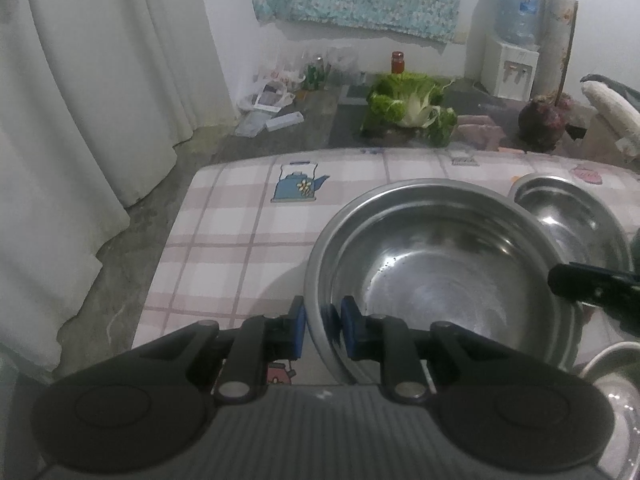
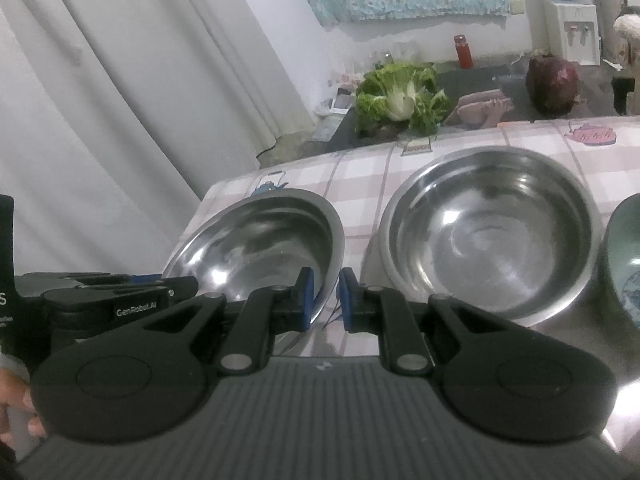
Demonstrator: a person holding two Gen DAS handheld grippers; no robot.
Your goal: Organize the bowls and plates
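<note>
A large steel bowl is tilted above the checked tablecloth. My left gripper is shut on its near-left rim. My right gripper is shut on the same bowl's right rim; its black tip shows at the right of the left wrist view. A second steel bowl sits on the table to the right, also seen in the left wrist view. A green ceramic bowl is at the right edge, partly cut off.
White curtains hang at the left, beyond the table's left edge. Past the far edge lie a lettuce head, a dark red cabbage, a red jar and a water dispenser. A shiny plate rim lies at lower right.
</note>
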